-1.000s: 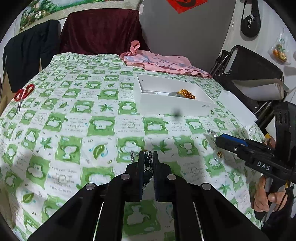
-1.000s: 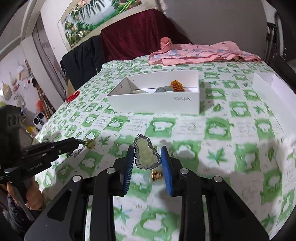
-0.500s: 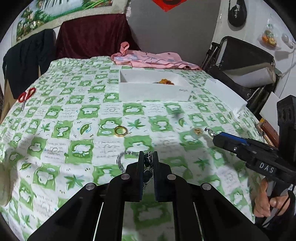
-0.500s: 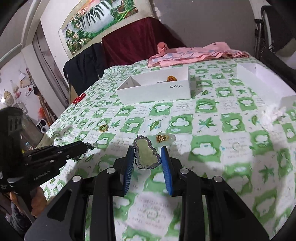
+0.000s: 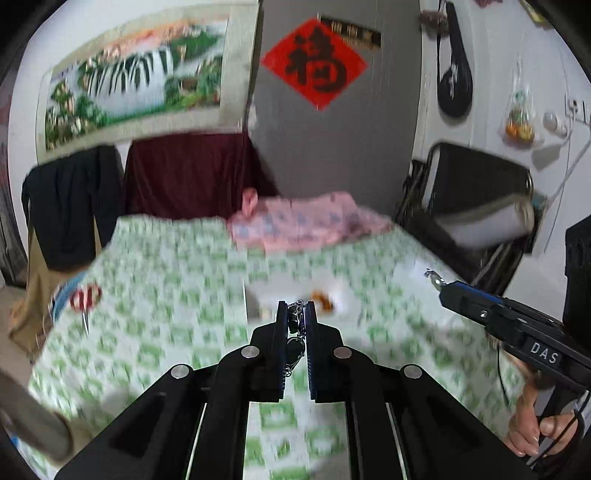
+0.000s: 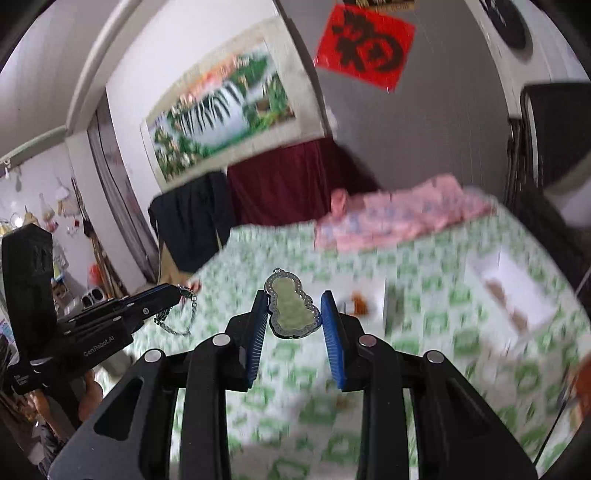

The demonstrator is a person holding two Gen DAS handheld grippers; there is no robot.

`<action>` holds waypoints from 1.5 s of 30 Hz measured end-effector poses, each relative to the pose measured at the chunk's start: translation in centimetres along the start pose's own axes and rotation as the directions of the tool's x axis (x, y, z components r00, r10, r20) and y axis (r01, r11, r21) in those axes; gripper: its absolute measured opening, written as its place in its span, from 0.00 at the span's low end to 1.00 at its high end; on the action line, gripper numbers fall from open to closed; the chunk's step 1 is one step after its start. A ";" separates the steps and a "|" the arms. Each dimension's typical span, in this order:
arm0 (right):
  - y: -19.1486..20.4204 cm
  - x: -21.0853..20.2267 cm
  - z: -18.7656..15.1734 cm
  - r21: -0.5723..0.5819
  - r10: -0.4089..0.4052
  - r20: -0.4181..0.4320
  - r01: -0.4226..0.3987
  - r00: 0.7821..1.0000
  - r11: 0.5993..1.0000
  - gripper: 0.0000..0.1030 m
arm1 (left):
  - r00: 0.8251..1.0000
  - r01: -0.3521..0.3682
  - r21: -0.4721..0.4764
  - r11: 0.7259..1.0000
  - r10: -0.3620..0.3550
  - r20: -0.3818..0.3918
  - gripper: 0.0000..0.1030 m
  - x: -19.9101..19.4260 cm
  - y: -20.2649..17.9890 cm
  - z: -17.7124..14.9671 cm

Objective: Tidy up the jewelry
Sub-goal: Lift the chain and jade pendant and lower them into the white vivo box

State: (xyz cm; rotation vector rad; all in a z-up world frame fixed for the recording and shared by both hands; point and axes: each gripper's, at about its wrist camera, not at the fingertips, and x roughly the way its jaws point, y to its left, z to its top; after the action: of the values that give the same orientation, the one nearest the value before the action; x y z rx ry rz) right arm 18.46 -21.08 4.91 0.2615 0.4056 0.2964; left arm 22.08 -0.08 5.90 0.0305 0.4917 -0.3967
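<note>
My left gripper [image 5: 296,314] pinched tight on a silver chain [image 6: 176,314], my right gripper [image 6: 294,314] squeezing a green jade pendant [image 6: 291,310], blurry white box [image 5: 295,291] maybe on the green checked table [image 5: 166,295]

Home bedroom: clothed bed [image 5: 184,280], wall painting [image 5: 136,74]

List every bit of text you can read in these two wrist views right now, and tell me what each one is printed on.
"DAS": white letters on the body of the right gripper, left wrist view.
"GenRobot.AI": on the body of the left gripper, right wrist view.
"福": black character on the red diamond poster on the wall.
Dark plaque above the poster: characters too blurred to read.
White box on the table: any print lost to motion blur.
</note>
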 end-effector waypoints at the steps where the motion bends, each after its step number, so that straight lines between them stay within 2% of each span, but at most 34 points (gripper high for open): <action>1: -0.1 0.1 0.7 -0.002 -0.005 0.012 0.005 1.000 1.000 0.28 | 1.000 -0.001 0.002 1.000 0.001 0.014 0.09 0.2 0.0 1.1; 6: -1.6 2.7 3.7 0.019 -0.014 0.033 0.014 0.999 1.000 0.28 | 0.999 0.010 -0.017 1.000 -0.009 0.034 0.09 2.8 0.5 4.9; 11: -3.7 7.8 4.1 0.055 -0.036 -0.026 0.038 0.999 0.998 0.28 | 1.000 0.023 -0.040 0.999 -0.024 -0.015 0.09 7.7 1.3 6.0; 17: -6.4 15.4 1.6 0.106 -0.051 -0.168 0.069 0.984 0.992 0.28 | 0.991 0.013 -0.073 0.997 -0.023 -0.130 0.09 15.1 2.3 4.0; 23: -8.2 21.0 -1.2 0.110 -0.081 -0.281 0.116 0.956 0.987 0.28 | 0.965 0.018 -0.142 0.990 -0.054 -0.258 0.09 21.8 4.4 0.8; 29: -9.1 24.4 -3.6 0.096 -0.099 -0.364 0.144 0.926 0.985 0.28 | 0.935 0.025 -0.153 0.988 -0.077 -0.345 0.09 26.0 4.9 -1.7; 31: -9.1 24.5 -3.6 0.097 -0.091 -0.357 0.134 0.930 0.986 0.29 | 0.930 0.023 -0.159 0.987 -0.079 -0.358 0.10 26.5 5.1 -2.1; 33: -9.2 24.4 -3.5 0.106 -0.080 -0.350 0.124 0.933 0.987 0.35 | 0.932 0.019 -0.164 0.986 -0.077 -0.353 0.12 26.5 5.2 -2.4; 35: -9.3 23.9 -3.4 0.120 -0.076 -0.331 0.122 0.940 0.985 0.36 | 0.935 0.018 -0.170 0.985 -0.077 -0.347 0.23 26.4 5.3 -2.3; 36: -9.5 23.7 -3.3 0.128 -0.071 -0.325 0.118 0.943 0.985 0.36 | 0.940 0.013 -0.177 0.984 -0.072 -0.333 0.39 26.1 5.5 -2.3; 37: -9.6 23.4 -3.1 0.143 -0.062 -0.313 0.111 0.948 0.983 0.36 | 0.944 0.008 -0.179 0.984 -0.066 -0.323 0.47 26.0 5.4 -2.1; 41: -10.1 22.0 -2.4 0.173 -0.047 -0.263 0.095 0.964 0.980 0.37 | 0.957 0.009 -0.186 0.982 -0.063 -0.284 0.51 24.8 5.5 -1.7; 43: -10.1 21.3 -2.2 0.172 -0.056 -0.241 0.099 0.969 0.980 0.49 | 0.963 0.002 -0.189 0.982 -0.052 -0.265 0.68 24.3 5.6 -1.6; 45: -10.1 21.1 -2.3 0.163 -0.078 -0.227 0.117 0.971 0.980 0.55 | 0.969 -0.019 -0.188 0.982 -0.028 -0.244 0.77 23.8 5.7 -1.6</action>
State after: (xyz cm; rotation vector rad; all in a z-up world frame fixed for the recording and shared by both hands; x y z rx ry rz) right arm 38.26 -22.94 -7.52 0.3814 0.6635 0.1932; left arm 42.74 -3.28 -6.99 -0.1063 0.7736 -0.3510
